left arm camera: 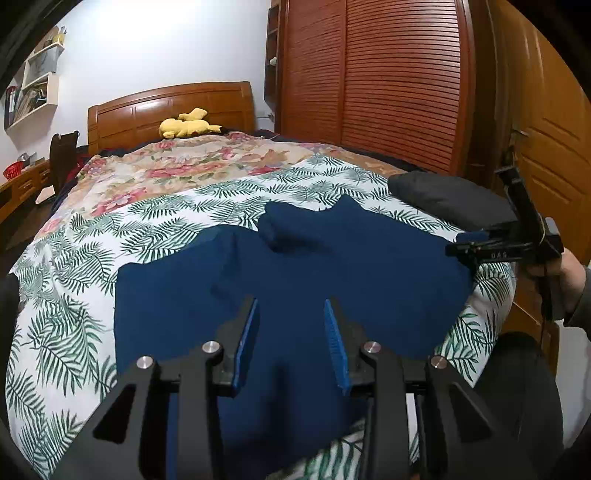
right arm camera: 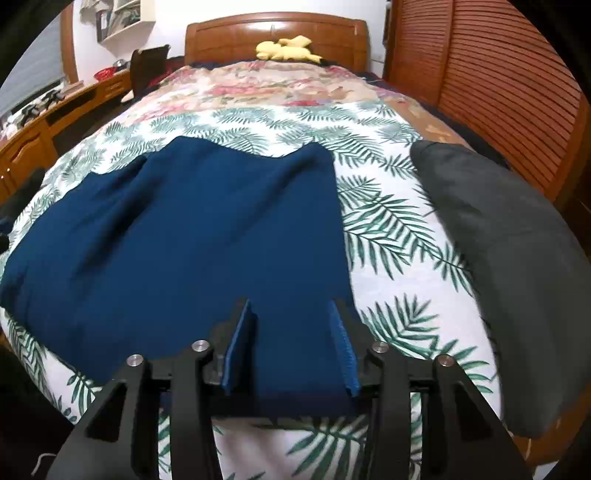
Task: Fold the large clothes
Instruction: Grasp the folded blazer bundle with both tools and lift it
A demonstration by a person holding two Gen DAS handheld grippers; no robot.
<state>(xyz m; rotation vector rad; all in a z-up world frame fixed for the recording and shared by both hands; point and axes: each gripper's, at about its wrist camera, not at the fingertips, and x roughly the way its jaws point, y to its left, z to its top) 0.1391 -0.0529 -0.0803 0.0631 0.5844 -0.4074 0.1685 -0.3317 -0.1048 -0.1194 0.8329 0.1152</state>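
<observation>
**Both grippers wide open over the blue garment, nothing held**

- Garment [left arm camera: 295,280]: dark blue, spread over the palm-print sheet [left arm camera: 74,314] on the bed. Fills centre and lower centre of the left wrist view; in the right wrist view it takes the centre-left, with its right edge running straight down toward lower centre. Far edge is uneven, with a bunched fold near upper middle in the left view. Surface lightly wrinkled, mostly flat.
- Left gripper [left arm camera: 291,306]: bottom centre of its own frame, jaws spread wide, blue pads apart with garment showing between them. Nothing clamped. Cannot tell if the tips touch the cloth.
- Right gripper [right arm camera: 293,306]: bottom centre of its frame, jaws likewise wide, sitting over the near right part of the garment by its edge. Nothing gripped. Contact with the cloth unclear. It also shows at the right edge of the left view, held in a hand [left arm camera: 570,273], beside the garment's right corner.
- Grey pillow [right arm camera: 517,258]: right side of the frame, on the sheet, apart from the garment.
- Floral cover [right arm camera: 277,85] beyond the sheet, upper centre; yellow plush [right arm camera: 286,50] at the headboard [right arm camera: 277,33].
- Slatted wardrobe [left arm camera: 388,74] upper right.
</observation>
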